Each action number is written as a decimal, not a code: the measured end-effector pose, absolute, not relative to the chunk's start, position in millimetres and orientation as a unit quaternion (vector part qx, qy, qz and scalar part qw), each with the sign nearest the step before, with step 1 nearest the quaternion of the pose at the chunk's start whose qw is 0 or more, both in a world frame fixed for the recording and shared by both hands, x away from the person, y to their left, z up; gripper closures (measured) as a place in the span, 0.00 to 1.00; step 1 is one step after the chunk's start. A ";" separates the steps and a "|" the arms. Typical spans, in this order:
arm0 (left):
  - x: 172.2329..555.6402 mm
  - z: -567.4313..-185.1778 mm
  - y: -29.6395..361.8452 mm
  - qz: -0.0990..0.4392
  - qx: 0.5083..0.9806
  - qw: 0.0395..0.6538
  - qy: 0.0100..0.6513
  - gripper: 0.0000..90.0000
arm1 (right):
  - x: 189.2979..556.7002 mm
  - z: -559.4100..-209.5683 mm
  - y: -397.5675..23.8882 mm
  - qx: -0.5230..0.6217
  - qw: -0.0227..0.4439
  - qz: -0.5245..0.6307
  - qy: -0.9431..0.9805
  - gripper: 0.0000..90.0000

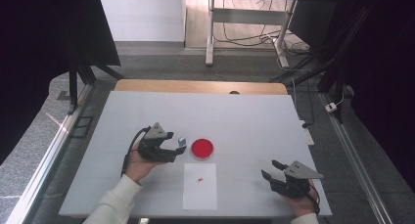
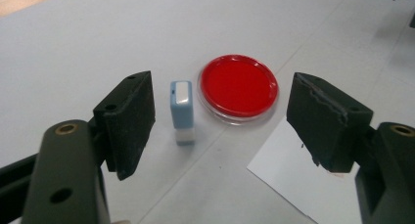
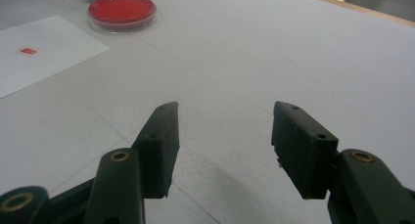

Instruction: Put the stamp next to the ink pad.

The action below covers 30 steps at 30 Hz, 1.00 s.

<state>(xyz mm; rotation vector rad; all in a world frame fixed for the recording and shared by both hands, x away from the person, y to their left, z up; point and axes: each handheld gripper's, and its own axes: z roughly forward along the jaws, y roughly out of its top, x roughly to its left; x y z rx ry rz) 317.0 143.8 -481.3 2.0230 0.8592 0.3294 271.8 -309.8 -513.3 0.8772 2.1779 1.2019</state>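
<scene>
- The left gripper (image 1: 177, 145) hovers over a white table (image 1: 244, 116), its 2 jaws spread wide with nothing pressed between them.
- A small blue-and-white stamp (image 2: 182, 111) stands upright on the table between those jaws, apart from both pads, just beside a round red ink pad (image 2: 238, 86).
- A white paper sheet (image 1: 200, 192) bearing 1 small red mark (image 1: 200, 179) lies near the ink pad.
- The right gripper (image 1: 272, 170) rests well apart, jaws parted and empty.

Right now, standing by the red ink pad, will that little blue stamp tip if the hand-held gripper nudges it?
Probably. The blue stamp stands upright, tall and narrow on a small white base, so a high nudge likely topples it. It looks light, rigid plastic; the smooth table may let it slide instead.
</scene>
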 end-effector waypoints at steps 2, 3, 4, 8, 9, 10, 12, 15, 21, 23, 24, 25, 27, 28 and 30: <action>310.9 -481.1 147.0 0.132 0.815 0.446 0.346 0.29 | 273.0 -513.1 -310.3 0.317 0.247 0.445 0.800 0.48; 307.6 -480.9 149.0 0.132 0.815 0.447 0.345 0.29 | 273.6 -513.1 -310.2 0.315 0.247 0.445 0.801 0.47; 304.0 -480.7 151.3 0.131 0.815 0.446 0.345 0.28 | 274.2 -513.3 -310.2 0.313 0.248 0.445 0.802 0.47; 288.6 -480.2 161.5 0.133 0.813 0.450 0.345 0.28 | 275.8 -513.6 -311.8 0.307 0.248 0.447 0.803 0.47; 285.6 -480.3 163.4 0.134 0.811 0.452 0.346 0.28 | 276.5 -513.4 -312.3 0.305 0.248 0.450 0.802 0.46; 280.3 -480.6 166.7 0.136 0.809 0.454 0.348 0.28 | 276.7 -513.3 -312.5 0.304 0.248 0.451 0.801 0.46; 271.1 -482.6 172.1 0.141 0.807 0.456 0.348 0.28 | 277.4 -512.8 -312.9 0.299 0.246 0.454 0.802 0.46; 257.7 -487.9 180.8 0.145 0.804 0.457 0.352 0.28 | 278.6 -512.7 -313.4 0.293 0.243 0.457 0.804 0.46; 229.5 -501.8 198.9 0.143 0.802 0.455 0.359 0.29 | 282.1 -512.5 -315.5 0.287 0.237 0.463 0.804 0.46; 222.6 -505.6 204.2 0.144 0.801 0.456 0.360 0.29 | 283.3 -512.7 -316.1 0.285 0.235 0.464 0.805 0.46; 220.8 -506.7 205.5 0.144 0.801 0.456 0.360 0.29 | 284.4 -512.9 -316.6 0.281 0.235 0.464 0.806 0.46; 218.4 -508.6 207.6 0.144 0.801 0.455 0.361 0.29 | 284.7 -513.1 -316.7 0.282 0.234 0.464 0.807 0.46; 215.8 -511.4 210.0 0.146 0.802 0.453 0.360 0.29 | 286.2 -513.8 -317.3 0.282 0.232 0.463 0.808 0.45; 215.0 -512.5 211.1 0.147 0.802 0.452 0.361 0.29 | 286.8 -514.1 -317.4 0.282 0.231 0.462 0.809 0.45; 214.9 -514.4 212.9 0.147 0.802 0.450 0.364 0.29 | 288.3 -514.7 -317.7 0.282 0.230 0.461 0.809 0.45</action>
